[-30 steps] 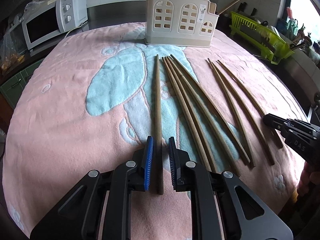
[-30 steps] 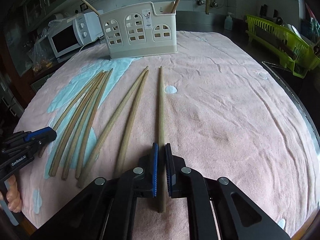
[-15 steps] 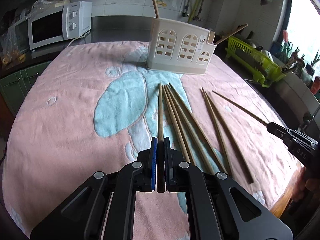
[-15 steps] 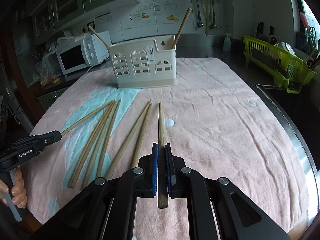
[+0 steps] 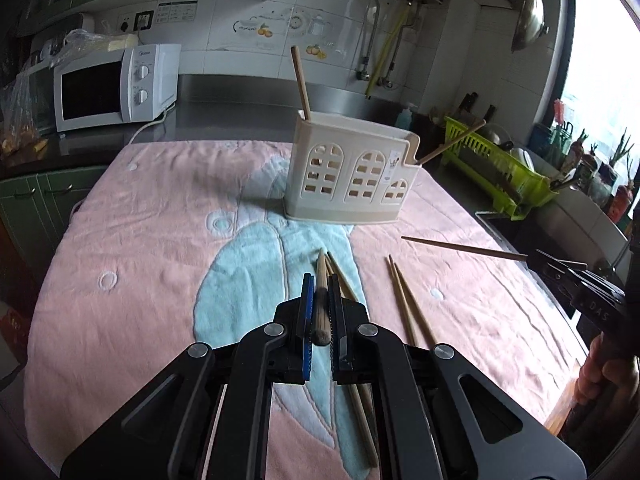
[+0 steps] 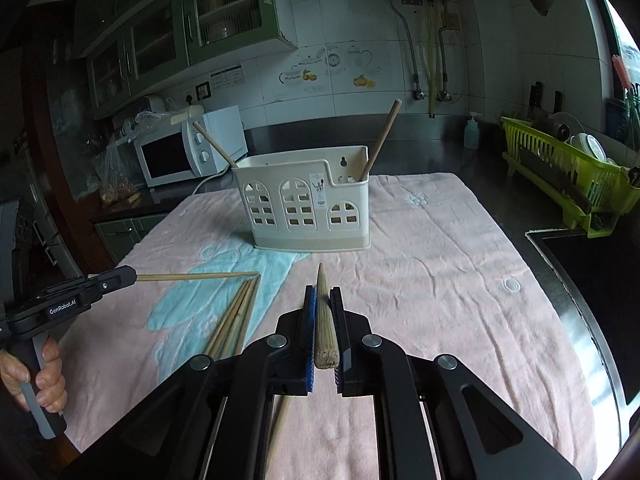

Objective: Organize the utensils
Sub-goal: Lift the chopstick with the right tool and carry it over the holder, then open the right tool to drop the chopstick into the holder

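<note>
My left gripper [image 5: 320,304] is shut on a wooden chopstick [image 5: 320,300], held above the pink towel and pointing at the cream utensil holder [image 5: 348,180]. My right gripper [image 6: 324,312] is shut on another chopstick [image 6: 323,320], also lifted and aimed at the holder [image 6: 304,204]. Each gripper shows in the other's view, the right one [image 5: 568,280] with its stick [image 5: 460,247], the left one [image 6: 80,292] with its stick [image 6: 196,277]. The holder has two chopsticks standing in it [image 6: 380,140]. Several chopsticks [image 5: 408,304] lie on the towel.
A white microwave [image 5: 112,88] stands at the back left on the dark counter. A green dish rack [image 6: 568,176] stands at the right beside a sink edge [image 6: 576,264]. The pink and blue towel [image 5: 140,260] covers the table.
Both grippers have risen from the towel with their chopsticks and tilted up toward the holder. A second ago the left gripper was open around its chopstick; now it is shut on it.
</note>
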A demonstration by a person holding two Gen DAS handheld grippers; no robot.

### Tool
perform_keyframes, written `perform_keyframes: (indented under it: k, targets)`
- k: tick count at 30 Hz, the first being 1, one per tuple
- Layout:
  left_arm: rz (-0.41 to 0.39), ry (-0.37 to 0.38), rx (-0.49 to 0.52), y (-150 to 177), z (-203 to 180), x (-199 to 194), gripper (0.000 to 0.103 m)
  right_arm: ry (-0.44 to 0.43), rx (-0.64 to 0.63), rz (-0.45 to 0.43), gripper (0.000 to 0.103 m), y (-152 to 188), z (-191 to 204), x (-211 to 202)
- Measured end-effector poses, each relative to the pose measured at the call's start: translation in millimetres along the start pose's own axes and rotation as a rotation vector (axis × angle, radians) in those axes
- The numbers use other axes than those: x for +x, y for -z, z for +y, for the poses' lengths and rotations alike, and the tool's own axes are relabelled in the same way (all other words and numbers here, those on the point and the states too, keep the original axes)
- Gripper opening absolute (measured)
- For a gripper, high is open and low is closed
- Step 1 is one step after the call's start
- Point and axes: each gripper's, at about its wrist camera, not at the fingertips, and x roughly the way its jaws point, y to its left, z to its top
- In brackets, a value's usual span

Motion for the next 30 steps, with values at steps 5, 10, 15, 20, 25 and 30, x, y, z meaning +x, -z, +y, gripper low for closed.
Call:
perform_keyframes:
  k: [5, 10, 15, 20, 25, 30]
  targets:
    - [-0.046, -0.005, 0.024, -22, -4, -3, 0.005, -0.039, -0.003, -0.019, 0.007, -26, -4, -1]
    - [-0.058, 0.009, 0.027, -47, -5, -2, 0.005, -0.103, -0.024, -0.016, 0.007, -55, -7, -3]
    - [-0.124, 0.017, 0.057, -90, -13, -17, 0.005, -0.126, -0.073, -0.019, 0.007, -98, -11, -8]
    - [-0.182, 0.035, 0.095, -130, -26, -31, 0.005, -0.124, -0.134, -0.002, 0.007, -137, -18, -14]
    - [-0.255, 0.028, 0.115, -171, -39, -42, 0.005, -0.084, -0.186, 0.036, 0.007, -173, -26, -12]
    - [-0.321, -0.002, 0.123, -206, -49, -37, 0.005, -0.075, -0.214, 0.113, 0.007, -193, -33, 10]
